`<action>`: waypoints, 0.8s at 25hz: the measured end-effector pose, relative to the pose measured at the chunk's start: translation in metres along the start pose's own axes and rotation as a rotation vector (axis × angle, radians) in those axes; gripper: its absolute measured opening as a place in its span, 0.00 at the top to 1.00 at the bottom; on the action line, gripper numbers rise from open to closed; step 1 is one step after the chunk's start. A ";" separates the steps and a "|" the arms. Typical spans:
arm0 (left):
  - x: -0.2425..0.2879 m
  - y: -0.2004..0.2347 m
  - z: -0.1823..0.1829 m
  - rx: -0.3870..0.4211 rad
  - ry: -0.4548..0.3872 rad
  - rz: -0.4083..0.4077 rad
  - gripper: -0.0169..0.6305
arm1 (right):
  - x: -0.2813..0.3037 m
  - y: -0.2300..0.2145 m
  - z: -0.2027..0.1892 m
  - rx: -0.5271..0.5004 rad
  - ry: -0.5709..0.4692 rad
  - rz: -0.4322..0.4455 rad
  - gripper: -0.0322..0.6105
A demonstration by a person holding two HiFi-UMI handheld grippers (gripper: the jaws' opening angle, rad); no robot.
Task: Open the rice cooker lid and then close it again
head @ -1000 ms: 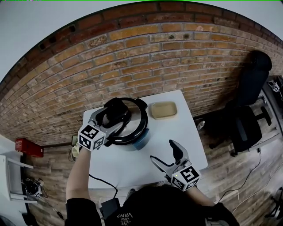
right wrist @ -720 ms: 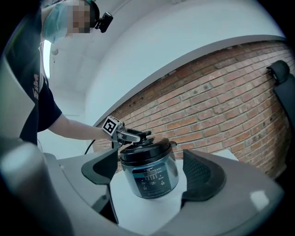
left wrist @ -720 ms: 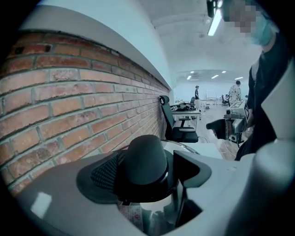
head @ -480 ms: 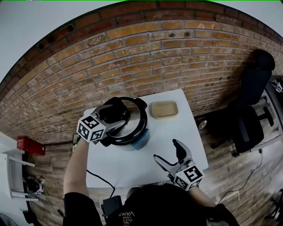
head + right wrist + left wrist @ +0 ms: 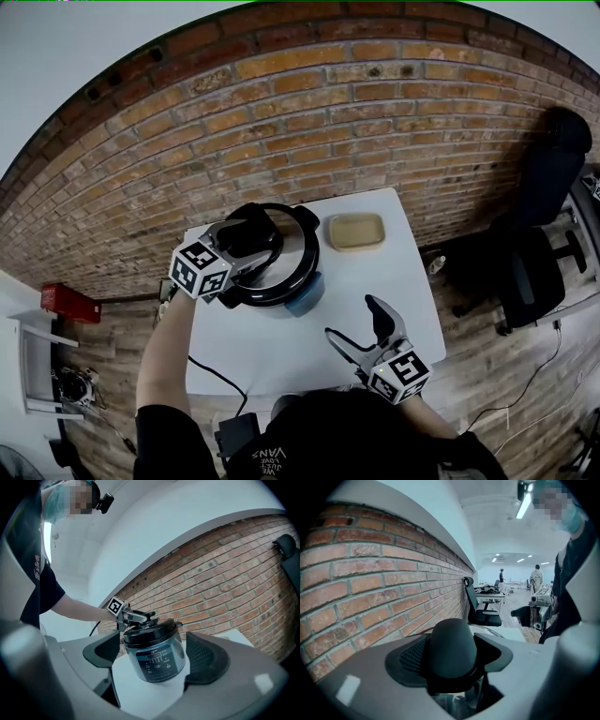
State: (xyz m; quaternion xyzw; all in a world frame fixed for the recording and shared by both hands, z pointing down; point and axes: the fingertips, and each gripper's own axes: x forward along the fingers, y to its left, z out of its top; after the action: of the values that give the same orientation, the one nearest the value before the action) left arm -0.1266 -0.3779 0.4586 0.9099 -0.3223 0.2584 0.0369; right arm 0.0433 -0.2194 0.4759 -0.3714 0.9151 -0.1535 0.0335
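Wall: we see red brick (image 5: 309, 112) running across the head view, at 12 o'clock from the table.
Floor: we see wood planks (image 5: 487, 375) around the table.
Table: a white top (image 5: 375, 281) stands with its far edge near the wall; we read all clock directions on it from the head view, with the wall at 12.
Chair: a black office chair (image 5: 525, 272) stands on the floor at 3 o'clock, well apart from the table.
Cooker: the task's thing (image 5: 305, 302) stands upright at about 10 o'clock on the table. Its control panel faces the right gripper view.
Lid: dark and round (image 5: 292, 251), it sits on top of the cooker. In the right gripper view we see no gap between it and the pot.
Left gripper: it (image 5: 247, 240) reaches over the lid from 8 o'clock. Its own view shows the two jaws clenched on the handle, one pad on each side.
Right gripper: it (image 5: 349, 317) hangs over the table at 5 o'clock, well apart from the cooker. Its jaws are released and spread wide, with nothing held; its own view frames the cooker far off between them.
Dish: a shallow tan tray (image 5: 355, 231) lies at 1 o'clock, just beside the cooker, and we see a gap between them.
Handle: a rounded black knob (image 5: 452, 648) on the lid, grasped by the left gripper.
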 end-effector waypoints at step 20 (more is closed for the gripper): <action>-0.002 0.003 -0.003 -0.074 0.078 0.113 0.54 | -0.003 -0.004 -0.002 0.023 -0.007 -0.025 0.28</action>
State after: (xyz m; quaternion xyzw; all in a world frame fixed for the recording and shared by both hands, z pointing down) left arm -0.1308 -0.3787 0.4597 0.8777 -0.3806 0.2830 0.0685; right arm 0.0479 -0.2190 0.4791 -0.3828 0.9085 -0.1628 0.0391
